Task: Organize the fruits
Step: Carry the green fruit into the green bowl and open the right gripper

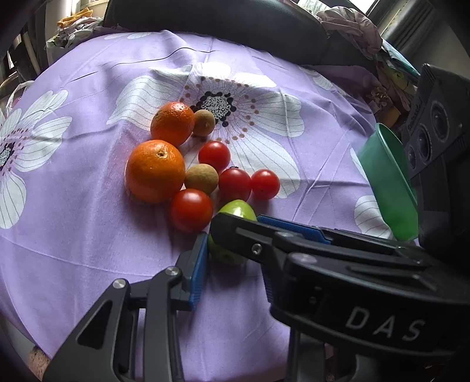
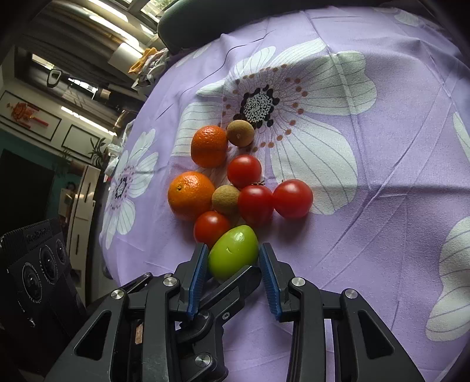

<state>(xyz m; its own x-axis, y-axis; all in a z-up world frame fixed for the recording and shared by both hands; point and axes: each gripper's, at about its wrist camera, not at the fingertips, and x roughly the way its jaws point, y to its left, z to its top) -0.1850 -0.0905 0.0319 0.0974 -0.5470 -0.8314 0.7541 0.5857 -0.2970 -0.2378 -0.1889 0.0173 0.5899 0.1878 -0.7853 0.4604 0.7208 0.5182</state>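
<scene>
A green fruit (image 2: 233, 254) lies on the purple flowered cloth (image 2: 382, 176) at the near end of a cluster. My right gripper (image 2: 232, 258) has a blue pad on each side of it, apparently touching. In the left wrist view the green fruit (image 1: 239, 210) sits between my left gripper's blue pad (image 1: 198, 264) and the right gripper's arm, which crosses in front. My left gripper (image 1: 232, 255) looks open. Two oranges (image 1: 155, 170) (image 1: 172, 123), several red tomatoes (image 1: 191, 210) and two brown fruits (image 1: 201, 178) lie behind.
A green plastic bowl (image 1: 390, 182) stands tilted at the right edge of the left wrist view, beside a black camera unit (image 1: 440, 152). A dark chair back (image 1: 220, 17) and heaped clothes lie beyond the cloth. The table's left edge drops off (image 2: 117, 191).
</scene>
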